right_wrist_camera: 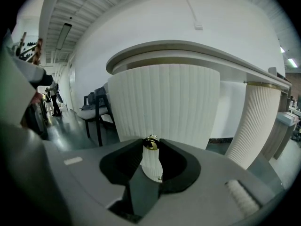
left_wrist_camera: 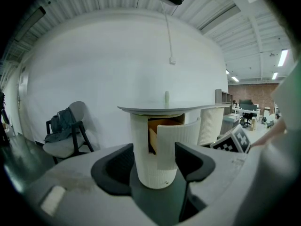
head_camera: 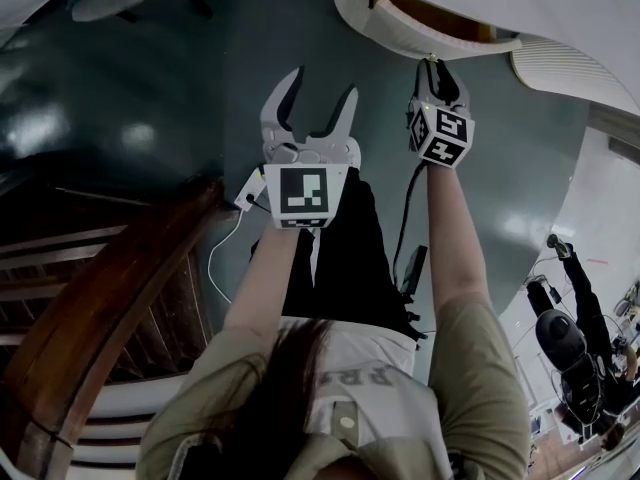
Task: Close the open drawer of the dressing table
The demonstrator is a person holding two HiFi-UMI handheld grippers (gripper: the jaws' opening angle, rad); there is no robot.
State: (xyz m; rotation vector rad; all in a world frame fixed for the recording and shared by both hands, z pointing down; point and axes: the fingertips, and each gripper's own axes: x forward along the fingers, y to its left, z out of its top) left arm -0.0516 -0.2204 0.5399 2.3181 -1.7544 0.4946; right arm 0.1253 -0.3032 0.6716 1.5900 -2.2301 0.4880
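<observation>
A person holding tongs in each hand stands over a dark, glossy floor [head_camera: 150, 118] before a white table [head_camera: 560, 8], whose curved top fills the upper right of the head view. The drawer [head_camera: 440, 40] stands pulled out at the top centre of that frame, its ribbed white front swung clear of the tan wooden inside. The right tongs [head_camera: 437, 68], at upper right, are clenched on the small gold knob [right_wrist_camera: 150, 143] of the drawer front; in the right gripper view the two dark jaws press the knob from both sides at centre frame, with the ribbed front [right_wrist_camera: 164, 102] rising just behind. The left tongs [head_camera: 322, 88], at centre of the head view, are released, jaws spread wide and holding nothing, well apart from the table. The left gripper view shows the open drawer [left_wrist_camera: 178, 134] at centre, a small pale bottle [left_wrist_camera: 166, 96] standing upright on the tabletop above it, and a chair [left_wrist_camera: 66, 135] against the white wall at left. Dark wooden furniture [head_camera: 110, 298] occupies the lower left of the head view.
</observation>
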